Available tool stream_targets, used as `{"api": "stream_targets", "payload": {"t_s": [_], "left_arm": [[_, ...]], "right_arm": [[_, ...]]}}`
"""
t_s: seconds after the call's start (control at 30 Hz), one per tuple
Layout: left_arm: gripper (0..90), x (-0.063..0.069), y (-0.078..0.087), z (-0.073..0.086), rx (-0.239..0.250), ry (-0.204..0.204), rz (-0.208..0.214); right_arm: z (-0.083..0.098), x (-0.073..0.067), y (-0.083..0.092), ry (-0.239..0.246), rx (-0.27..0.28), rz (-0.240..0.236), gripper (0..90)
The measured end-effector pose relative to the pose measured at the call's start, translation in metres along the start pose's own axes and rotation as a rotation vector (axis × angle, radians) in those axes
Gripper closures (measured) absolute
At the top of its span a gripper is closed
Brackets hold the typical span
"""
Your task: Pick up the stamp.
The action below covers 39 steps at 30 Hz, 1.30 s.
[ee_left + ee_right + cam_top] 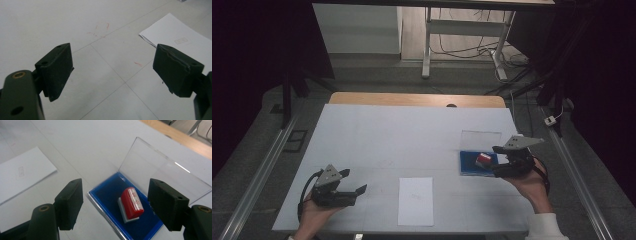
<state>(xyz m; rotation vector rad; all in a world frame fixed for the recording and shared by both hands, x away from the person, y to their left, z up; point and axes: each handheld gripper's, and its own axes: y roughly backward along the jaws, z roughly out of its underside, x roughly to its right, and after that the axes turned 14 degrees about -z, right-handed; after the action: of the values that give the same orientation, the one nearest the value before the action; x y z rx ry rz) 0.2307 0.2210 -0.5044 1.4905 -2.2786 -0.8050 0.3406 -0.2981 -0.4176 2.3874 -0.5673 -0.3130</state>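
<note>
Red stamp lying in an open blue ink-pad case near the right edge of the bench – both grippers empty.

The right gripper [115,205] is held over the blue case [107,192] with its fingers [70,202] spread wide on either side of the red stamp [132,203], nothing gripped; the left gripper [112,72] is held near the front left corner of the bench [377,130], fingers likewise apart and empty. If the stamp is closed on, the risk is judged twofold – the raised clear lid [160,167] could be knocked by the far finger, or the light case dragged along, since it is not held down. One stamp, one case, one sheet of paper [415,201] and two grippers are counted.
</note>
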Motion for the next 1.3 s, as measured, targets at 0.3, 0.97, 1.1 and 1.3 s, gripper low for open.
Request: {"api": "stream_targets", "payload": {"t_s": [0.3,0.97,1.1,1.3], "left_arm": [[16.9,0.002,-0.003,0.0,-0.006,-0.021,-0.004],[16.8,0.002,-0.004,0.002,-0.016,-0.025,-0.004],[16.8,0.001,-0.004,0.003,-0.02,-0.023,-0.004],[16.8,0.001,-0.003,0.004,-0.01,-0.024,-0.013]], "right_arm": [[-0.002,0.018,-0.008,-0.006,-0.073,0.026,28.2],[0.003,0.035,-0.037,0.014,-0.184,0.03,32.1],[0.006,0.038,-0.043,0.008,-0.202,0.033,35.0],[0.009,0.04,-0.045,0.006,-0.209,0.029,40.8]]}}
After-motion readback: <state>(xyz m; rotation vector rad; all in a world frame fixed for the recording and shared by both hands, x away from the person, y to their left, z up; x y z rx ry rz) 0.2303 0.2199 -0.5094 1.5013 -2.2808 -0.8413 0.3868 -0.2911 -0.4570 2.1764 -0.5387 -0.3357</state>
